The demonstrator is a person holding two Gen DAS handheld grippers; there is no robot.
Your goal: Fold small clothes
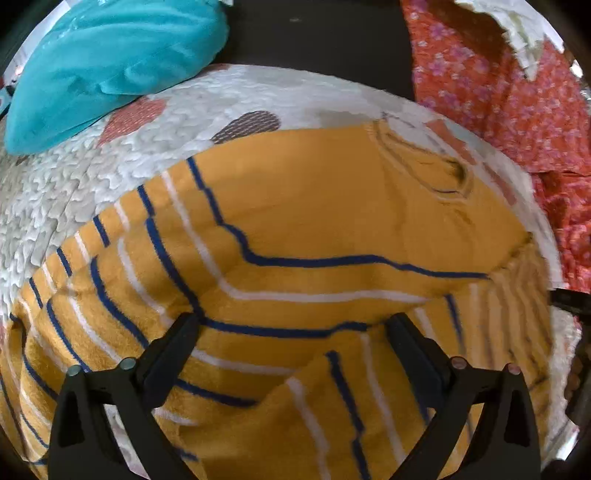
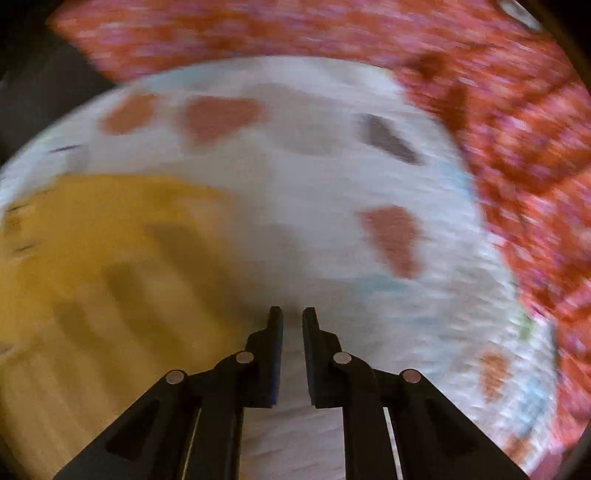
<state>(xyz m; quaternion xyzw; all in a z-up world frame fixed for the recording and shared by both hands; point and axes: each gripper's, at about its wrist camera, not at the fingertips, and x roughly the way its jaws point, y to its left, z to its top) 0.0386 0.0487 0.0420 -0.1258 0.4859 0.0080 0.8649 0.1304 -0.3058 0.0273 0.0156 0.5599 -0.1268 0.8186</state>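
A yellow small shirt (image 1: 314, 221) with blue and white stripes lies spread on a white quilted cover (image 1: 110, 177), its neck opening toward the upper right. One striped part is folded over near the bottom. My left gripper (image 1: 293, 319) hangs just above the shirt with its jaws wide open and nothing pinched. In the blurred right wrist view the shirt (image 2: 92, 258) fills the lower left. My right gripper (image 2: 292, 312) is over the bare quilt (image 2: 295, 203) beside it, with only a narrow gap between its fingers and nothing in that gap.
A teal cloth (image 1: 110, 62) lies bunched at the quilt's far left. A red floral fabric (image 1: 498, 92) is heaped along the right side, and it also borders the quilt in the right wrist view (image 2: 517, 147). Beyond the quilt's far edge is a dark surface (image 1: 314, 33).
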